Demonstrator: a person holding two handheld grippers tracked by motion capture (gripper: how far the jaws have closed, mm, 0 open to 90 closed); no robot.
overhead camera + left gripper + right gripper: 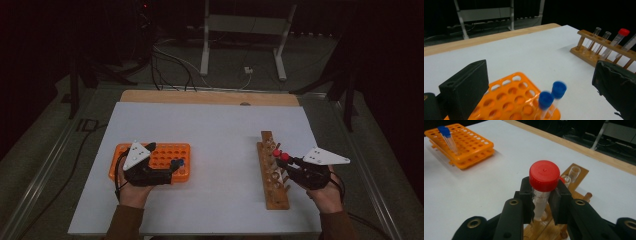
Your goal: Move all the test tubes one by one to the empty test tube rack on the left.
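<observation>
Right gripper [543,205]: your jaws are clamped on the red-capped tube [542,187], just under its cap.
Red-capped tube: it stands upright in your grip, directly above the wooden rack [272,175].
Left gripper [175,167]: your jaws stand wide apart with nothing between the pads.
Orange rack [165,155]: it sits under your left gripper, two blue-capped tubes [551,96] standing at its near corner.
Wooden rack: well apart from the orange rack, holding clear tubes [596,37].

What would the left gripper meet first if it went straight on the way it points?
Probably the two blue-capped tubes in the orange rack: they stand between its open jaws, just ahead of the left gripper. Depth is unclear.
</observation>
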